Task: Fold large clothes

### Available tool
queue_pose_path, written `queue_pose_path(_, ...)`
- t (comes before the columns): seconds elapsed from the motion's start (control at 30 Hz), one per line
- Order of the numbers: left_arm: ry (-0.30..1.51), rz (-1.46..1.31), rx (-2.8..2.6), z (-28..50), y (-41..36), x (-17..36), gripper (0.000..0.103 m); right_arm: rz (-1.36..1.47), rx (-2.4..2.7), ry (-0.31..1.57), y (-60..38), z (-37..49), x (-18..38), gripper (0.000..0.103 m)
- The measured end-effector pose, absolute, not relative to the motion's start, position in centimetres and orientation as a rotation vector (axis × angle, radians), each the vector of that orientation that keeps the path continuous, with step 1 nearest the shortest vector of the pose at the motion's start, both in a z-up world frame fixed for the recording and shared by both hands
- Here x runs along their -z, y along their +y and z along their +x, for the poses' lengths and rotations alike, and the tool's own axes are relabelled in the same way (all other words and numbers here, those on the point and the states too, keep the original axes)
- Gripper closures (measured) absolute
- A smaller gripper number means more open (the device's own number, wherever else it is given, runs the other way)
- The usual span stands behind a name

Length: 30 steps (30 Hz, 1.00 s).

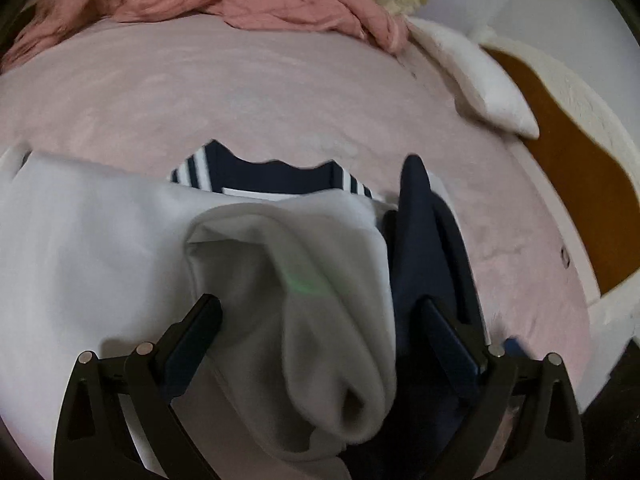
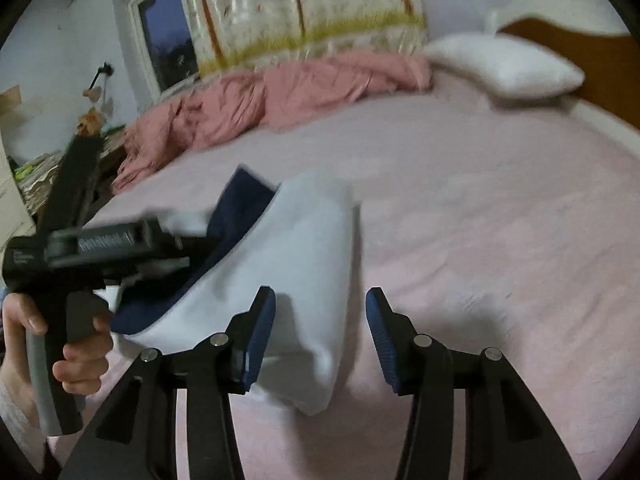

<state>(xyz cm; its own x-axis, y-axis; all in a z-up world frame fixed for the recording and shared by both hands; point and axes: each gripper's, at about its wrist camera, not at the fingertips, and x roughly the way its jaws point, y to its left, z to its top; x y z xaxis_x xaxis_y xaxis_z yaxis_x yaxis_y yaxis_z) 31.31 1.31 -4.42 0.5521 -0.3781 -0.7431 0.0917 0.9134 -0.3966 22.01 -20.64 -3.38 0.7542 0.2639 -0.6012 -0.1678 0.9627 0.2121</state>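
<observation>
A white and navy garment with a striped collar lies on the pink bed sheet. My left gripper is open, its fingers wide apart on either side of a bunched white fold with navy cloth at its right finger. In the right wrist view the garment is a folded white bundle with navy inside. My right gripper is open and empty just above the bundle's near corner. The left gripper's body, held by a hand, sits over the garment's left side.
A crumpled pink blanket lies along the bed's far edge. A white pillow rests by the brown headboard. A window and a patterned curtain stand behind. A cluttered desk is at the left.
</observation>
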Motion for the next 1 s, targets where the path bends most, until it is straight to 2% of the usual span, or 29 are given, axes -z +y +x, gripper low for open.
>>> queue_pose_path(0.13,0.745,-0.236,0.263,28.4,1.3,1.1,0.008,0.202,-0.334,0.716,-20.6,22.4,4.2,0.054)
queue_pose_path(0.2,0.645,-0.152,0.329,27.3,0.5,-1.2,0.019,0.151,-0.326,0.704,-20.1,22.2,4.2,0.054)
queue_pose_path(0.27,0.619,-0.104,0.409,26.9,-0.7,-3.1,0.039,0.146,-0.326,0.7,-19.9,22.0,4.2,0.054)
queue_pose_path(0.33,0.661,-0.076,0.452,27.8,-2.3,-4.1,0.048,0.138,-0.328,0.694,-19.6,22.0,4.2,0.054)
queue_pose_path(0.43,0.824,-0.062,0.468,30.9,-4.8,-3.2,0.048,0.119,-0.323,0.691,-19.4,21.9,4.1,0.054)
queue_pose_path(0.5,0.952,-0.081,0.416,33.5,-5.5,-1.1,0.053,0.118,-0.323,0.692,-19.4,22.0,4.0,0.054)
queue_pose_path(0.57,1.032,-0.139,0.378,35.0,-5.1,1.2,0.08,0.125,-0.327,0.692,-19.4,22.1,4.1,0.054)
queue_pose_path(0.6,1.038,-0.169,0.39,35.1,-4.7,1.7,0.082,0.127,-0.328,0.692,-19.7,22.1,4.1,0.054)
queue_pose_path(0.63,1.011,-0.189,0.385,34.8,-4.3,1.5,0.097,0.127,-0.328,0.693,-19.5,22.1,4.1,0.054)
queue_pose_path(0.8,0.794,-0.208,0.412,29.9,-1.7,-3.0,0.1,0.104,-0.331,0.683,-19.3,22.2,3.9,0.054)
queue_pose_path(0.9,0.804,-0.193,0.34,28.8,-0.5,-2.8,0.099,0.069,-0.334,0.665,-18.5,21.8,3.5,0.053)
queue_pose_path(1.0,0.835,-0.172,0.231,28.1,0.7,-0.1,0.099,0.024,-0.326,0.653,-17.7,21.2,3.3,0.052)
